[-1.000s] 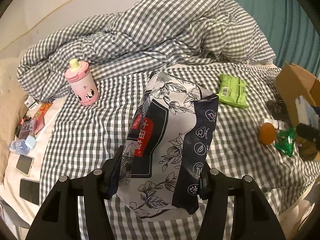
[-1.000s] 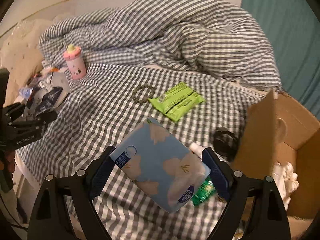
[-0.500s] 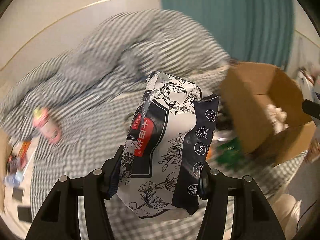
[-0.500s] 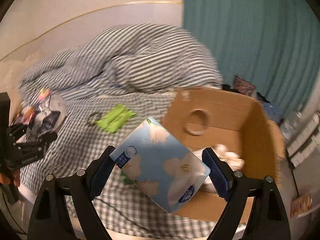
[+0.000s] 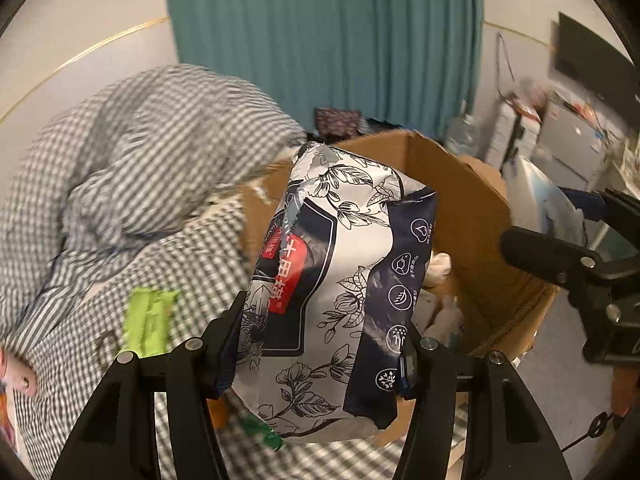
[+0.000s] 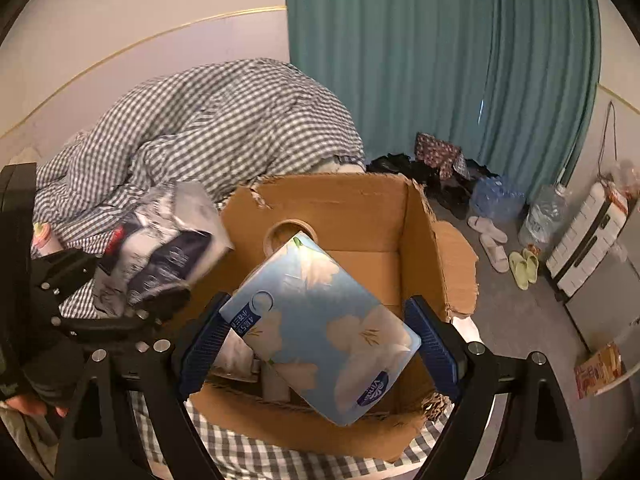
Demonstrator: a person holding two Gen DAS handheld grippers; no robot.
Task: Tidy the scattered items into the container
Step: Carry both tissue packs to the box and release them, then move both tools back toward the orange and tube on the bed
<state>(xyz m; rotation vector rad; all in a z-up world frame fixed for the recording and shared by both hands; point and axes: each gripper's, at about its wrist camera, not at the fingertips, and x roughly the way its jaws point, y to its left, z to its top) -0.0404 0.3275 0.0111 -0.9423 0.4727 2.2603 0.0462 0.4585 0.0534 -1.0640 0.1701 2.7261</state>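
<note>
My left gripper [image 5: 320, 344] is shut on a white and navy floral pack [image 5: 332, 288] and holds it up in front of the open cardboard box [image 5: 472, 208]. My right gripper [image 6: 316, 340] is shut on a light blue tissue pack [image 6: 320, 320] and holds it over the box opening [image 6: 360, 200]. The left gripper with its pack [image 6: 160, 248] shows at the left of the right wrist view, beside the box. The right gripper's body [image 5: 576, 268] shows at the right edge of the left wrist view. White items lie inside the box [image 5: 438, 268].
The box stands at the bed's edge on a checked sheet [image 5: 80, 340]. A green packet [image 5: 148, 320] lies on the sheet, and a rumpled checked duvet [image 6: 208, 128] lies behind. A teal curtain [image 6: 440, 60], slippers [image 6: 492, 240], water bottles and a suitcase stand on the floor to the right.
Both grippers have swung right from over the bed to the cardboard box, still holding their packs. The blue tissue pack now hangs over the box opening.
</note>
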